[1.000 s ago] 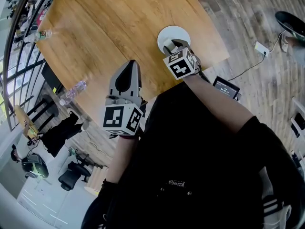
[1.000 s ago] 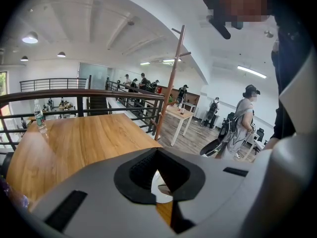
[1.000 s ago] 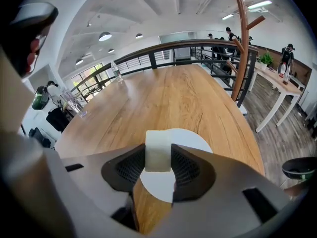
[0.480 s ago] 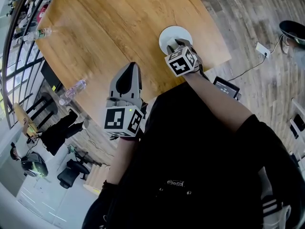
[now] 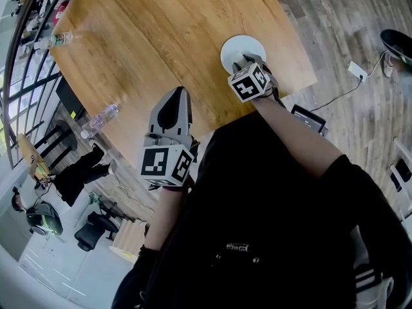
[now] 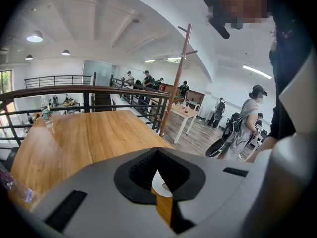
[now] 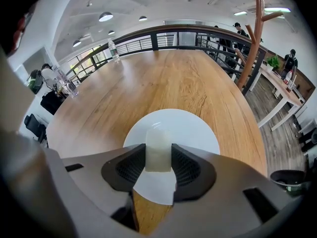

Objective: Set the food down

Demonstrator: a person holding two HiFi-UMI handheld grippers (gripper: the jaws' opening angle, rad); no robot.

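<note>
The right gripper (image 7: 158,158) has its jaws closed on the food (image 7: 158,149), a pale, whitish block held upright between the two black pads (image 7: 127,168). The block stands over the white plate (image 7: 195,132), near the plate's middle; whether its lower end touches the plate cannot be determined. The plate rests on the wooden worktop (image 7: 163,78), close to the worktop's near edge.

In the head view, the right gripper (image 5: 245,62) points steeply down at the plate (image 5: 239,42).

The left gripper (image 6: 157,165) has its jaws together, with nothing between them. It is positioned over the near edge of the worktop, well apart from the plate. A water bottle (image 7: 113,49) stands upright at the far edge of the worktop.
</note>
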